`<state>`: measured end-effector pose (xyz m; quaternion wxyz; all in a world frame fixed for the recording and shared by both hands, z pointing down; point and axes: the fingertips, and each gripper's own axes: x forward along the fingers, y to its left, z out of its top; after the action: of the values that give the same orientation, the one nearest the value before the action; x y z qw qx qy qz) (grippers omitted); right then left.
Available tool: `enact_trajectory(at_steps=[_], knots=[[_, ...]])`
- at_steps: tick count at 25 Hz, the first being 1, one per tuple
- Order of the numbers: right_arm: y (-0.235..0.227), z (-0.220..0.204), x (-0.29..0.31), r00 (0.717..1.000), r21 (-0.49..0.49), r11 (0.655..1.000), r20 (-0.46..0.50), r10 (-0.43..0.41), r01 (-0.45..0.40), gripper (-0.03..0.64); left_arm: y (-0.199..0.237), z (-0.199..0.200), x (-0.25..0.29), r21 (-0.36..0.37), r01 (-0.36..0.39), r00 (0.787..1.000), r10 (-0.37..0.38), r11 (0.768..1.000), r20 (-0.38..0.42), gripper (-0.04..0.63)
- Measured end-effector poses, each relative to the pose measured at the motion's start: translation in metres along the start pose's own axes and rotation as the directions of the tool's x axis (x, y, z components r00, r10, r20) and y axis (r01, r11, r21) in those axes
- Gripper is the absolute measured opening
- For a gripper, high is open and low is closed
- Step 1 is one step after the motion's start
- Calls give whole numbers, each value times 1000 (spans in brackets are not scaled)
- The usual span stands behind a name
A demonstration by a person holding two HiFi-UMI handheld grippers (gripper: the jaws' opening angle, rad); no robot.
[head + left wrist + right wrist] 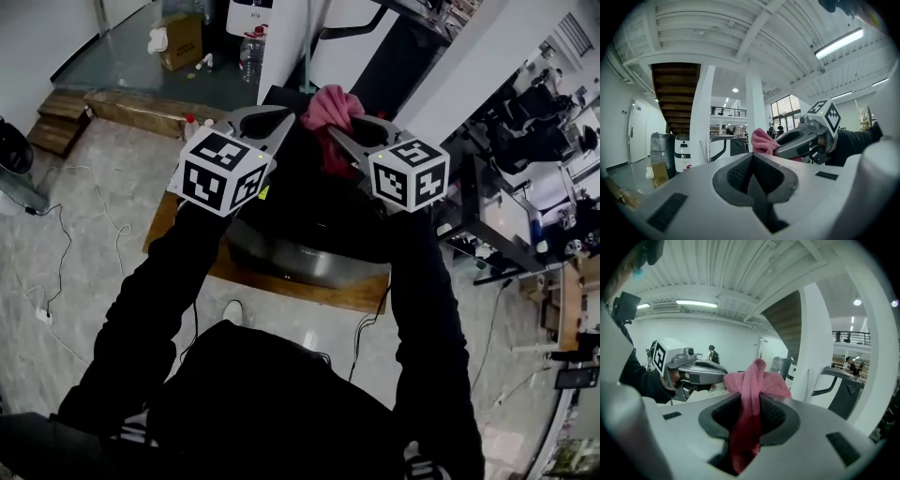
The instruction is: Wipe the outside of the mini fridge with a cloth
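Cloth: pink terry cloth (752, 380) (330, 111), pinched in the right gripper (751, 405) (339, 137), bunch sticking out past the tips.
Fridge: black glossy mini fridge (309, 239) w/ metal edge, below both grippers, on wooden board (319, 292).
R side: jaws clamped on cloth, raised, pointing fwd.
L side: left gripper (754, 161) (281, 120) jaws together, nothing btw them; just beside the right, tips angled toward it.
Arms: black sleeves (159, 291), both stretched fwd.

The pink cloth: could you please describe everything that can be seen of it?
The pink cloth looks soft, like terry or microfibre. It is crumpled into a bunch and pinched between the shut jaws of the right gripper. One part sticks out past the jaw tips, and the rest runs back between them. It is held up in front of the person. The left gripper is close beside it but seems not to touch it.
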<state>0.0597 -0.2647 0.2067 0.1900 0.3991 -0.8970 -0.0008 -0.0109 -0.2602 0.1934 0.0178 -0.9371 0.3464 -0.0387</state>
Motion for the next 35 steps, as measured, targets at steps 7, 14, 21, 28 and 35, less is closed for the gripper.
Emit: enact_trajectory(at_steps=[7, 14, 21, 28, 35], knots=[[-47, -5, 120, 988, 84, 996, -154, 27, -15, 121, 82, -32, 41, -9, -10, 998, 10, 1000, -56, 6], [-52, -36, 205, 949, 91, 995, -309, 63, -37, 121, 128, -73, 60, -59, 13, 993, -20, 998, -115, 6], [-50, -67, 241, 900, -2, 999, -434, 33, -37, 118, 140, -88, 60, -66, 27, 990, -36, 997, -140, 6], [-66, -75, 228, 903, 37, 999, -429, 18, -2, 118, 124, -80, 59, -71, 28, 988, -38, 997, -147, 6], [-107, -100, 173, 897, 52, 995, -439, -55, 87, 118, 74, -57, 68, -55, 29, 990, -36, 998, -133, 6]])
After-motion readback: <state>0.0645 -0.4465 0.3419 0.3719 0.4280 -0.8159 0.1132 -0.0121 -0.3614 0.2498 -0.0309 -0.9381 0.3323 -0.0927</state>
